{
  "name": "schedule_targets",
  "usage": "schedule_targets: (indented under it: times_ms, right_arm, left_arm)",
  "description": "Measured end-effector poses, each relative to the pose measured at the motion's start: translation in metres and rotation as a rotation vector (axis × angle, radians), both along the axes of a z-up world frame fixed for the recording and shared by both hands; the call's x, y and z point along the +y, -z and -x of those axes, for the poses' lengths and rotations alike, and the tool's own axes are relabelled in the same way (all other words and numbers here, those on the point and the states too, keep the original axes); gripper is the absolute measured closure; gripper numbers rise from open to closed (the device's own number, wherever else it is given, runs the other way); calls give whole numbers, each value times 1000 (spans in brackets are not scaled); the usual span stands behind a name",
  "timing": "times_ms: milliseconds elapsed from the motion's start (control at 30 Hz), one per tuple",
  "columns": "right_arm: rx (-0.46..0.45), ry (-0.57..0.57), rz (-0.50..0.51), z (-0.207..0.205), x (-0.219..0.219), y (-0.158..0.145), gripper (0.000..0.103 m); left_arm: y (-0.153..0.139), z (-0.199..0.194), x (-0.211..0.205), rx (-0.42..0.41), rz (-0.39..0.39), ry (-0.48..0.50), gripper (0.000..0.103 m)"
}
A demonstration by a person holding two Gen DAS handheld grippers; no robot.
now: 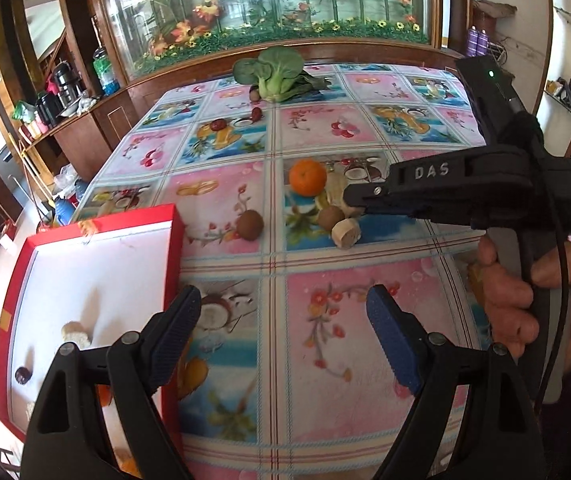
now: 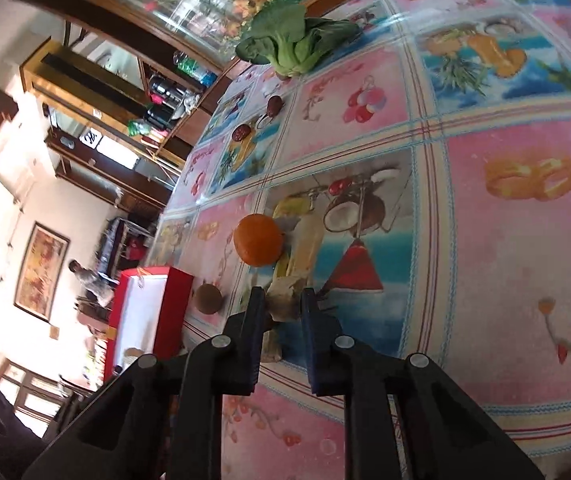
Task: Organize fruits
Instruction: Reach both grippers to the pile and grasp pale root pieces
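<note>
Fruits lay scattered over a table covered with a fruit-patterned cloth (image 1: 349, 280): an orange (image 1: 307, 177), a kiwi (image 1: 250, 225) near the red box (image 1: 175, 248), a second kiwi (image 1: 330, 217) touching a pale cut piece (image 1: 346, 233), and red dates (image 1: 218, 124) farther back near a green leafy vegetable (image 1: 275, 74). The white-lined box sat at the table's left edge and held a pale chunk (image 1: 75, 334) and a dark date (image 1: 23, 375). The left gripper (image 1: 285, 320) hovered above the cloth beside the box, its jaws wide apart and empty. The right gripper (image 2: 283, 308) had its jaws drawn close on a pale, yellowish piece (image 2: 281, 300) just below the orange (image 2: 258, 240); what that piece was I could not tell.
</note>
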State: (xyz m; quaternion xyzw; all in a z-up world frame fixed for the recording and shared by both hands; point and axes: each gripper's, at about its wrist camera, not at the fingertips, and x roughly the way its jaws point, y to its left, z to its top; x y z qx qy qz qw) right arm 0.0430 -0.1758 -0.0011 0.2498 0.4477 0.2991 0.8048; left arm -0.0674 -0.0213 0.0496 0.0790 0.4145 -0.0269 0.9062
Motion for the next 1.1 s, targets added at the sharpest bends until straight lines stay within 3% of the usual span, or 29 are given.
schedule_targets:
  times_ms: [133, 400, 600, 700, 967, 1100]
  right_arm:
    - [-5, 19, 44, -3, 5, -1, 80]
    - [8, 8, 41, -10, 2, -1, 84]
    - [107, 45, -90, -17, -27, 4, 89]
    - [146, 47, -125, -17, -34, 6, 90]
    - [168, 60, -114, -14, -36, 2, 90]
    - [145, 71, -75, -12, -31, -2, 86]
  left_arm:
    - [6, -16, -8, 4, -17, 30, 18]
    - [24, -47, -18, 67, 18, 81, 19]
    - [33, -65, -24, 90, 32, 108, 30]
    - [38, -73, -25, 120, 52, 116, 46]
    - [40, -71, -35, 124, 81, 167, 77]
    - [40, -70, -34, 119, 93, 169, 77]
